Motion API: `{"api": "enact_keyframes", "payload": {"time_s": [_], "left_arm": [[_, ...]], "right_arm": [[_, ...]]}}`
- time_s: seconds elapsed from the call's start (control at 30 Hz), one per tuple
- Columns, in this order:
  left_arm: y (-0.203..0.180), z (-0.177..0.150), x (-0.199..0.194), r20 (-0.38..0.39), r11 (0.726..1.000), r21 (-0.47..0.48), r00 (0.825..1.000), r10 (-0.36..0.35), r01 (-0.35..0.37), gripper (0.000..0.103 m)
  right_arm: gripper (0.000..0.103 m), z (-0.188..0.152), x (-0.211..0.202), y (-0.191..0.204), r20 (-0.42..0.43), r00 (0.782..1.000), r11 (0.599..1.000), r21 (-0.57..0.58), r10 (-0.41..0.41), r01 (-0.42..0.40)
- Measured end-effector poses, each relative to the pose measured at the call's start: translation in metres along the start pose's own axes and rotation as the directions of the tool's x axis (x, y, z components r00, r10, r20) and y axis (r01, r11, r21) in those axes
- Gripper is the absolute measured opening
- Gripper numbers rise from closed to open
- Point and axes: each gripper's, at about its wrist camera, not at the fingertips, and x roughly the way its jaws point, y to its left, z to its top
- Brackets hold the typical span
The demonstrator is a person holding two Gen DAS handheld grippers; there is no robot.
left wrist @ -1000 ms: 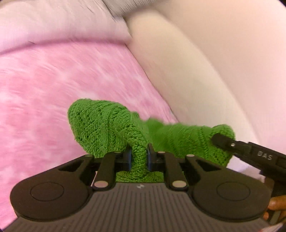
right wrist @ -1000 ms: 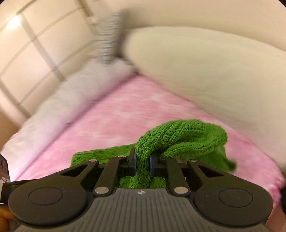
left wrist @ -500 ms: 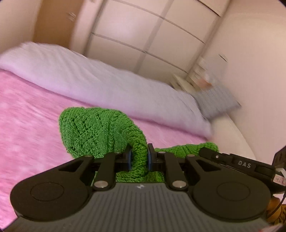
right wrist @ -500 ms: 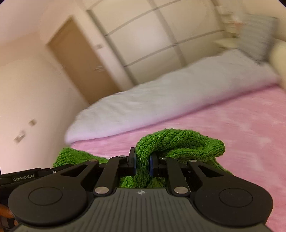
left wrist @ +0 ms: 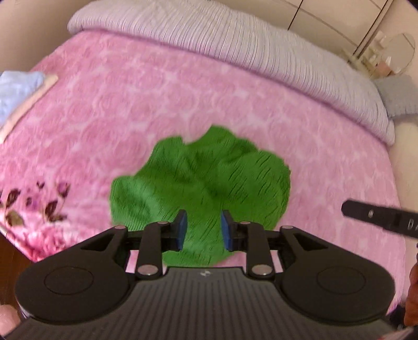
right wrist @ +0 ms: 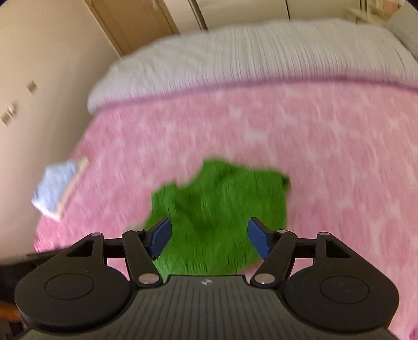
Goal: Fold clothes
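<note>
A green knitted garment [left wrist: 201, 188] lies in a rumpled heap on the pink bedspread [left wrist: 130, 99]; it also shows in the right wrist view [right wrist: 219, 209], blurred. My left gripper [left wrist: 203, 230] is open and empty, above the near part of the heap. My right gripper [right wrist: 209, 238] is open wider and empty, also above the heap's near edge. The right gripper's finger shows at the right edge of the left wrist view [left wrist: 378, 217].
A folded light blue cloth on a beige item [left wrist: 18, 94] lies at the bed's left edge, also in the right wrist view [right wrist: 57, 188]. A white ribbed duvet [left wrist: 235, 36] covers the far side. A wall and door [right wrist: 130, 23] stand beyond.
Both grippers were shut on the green garment and held it up. Now both are open, and the garment has dropped onto the pink bedspread below them.
</note>
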Motion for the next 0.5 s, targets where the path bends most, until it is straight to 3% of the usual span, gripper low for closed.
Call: {"api": "enact_keyframes", "payload": {"time_s": [0.2,0.5], "left_arm": [[0.012,-0.038,-0.015,-0.008,1.0,0.009,1.0,0.001,-0.001,0.03],[-0.008,-0.083,-0.044,0.017,0.997,0.062,0.999,0.034,-0.035,0.039]], "right_arm": [[0.073,-0.035,-0.002,0.018,-0.06,0.997,0.999,-0.025,-0.043,0.042],[0.081,-0.079,-0.024,0.015,-0.081,0.995,0.998,-0.045,-0.057,0.054]]}}
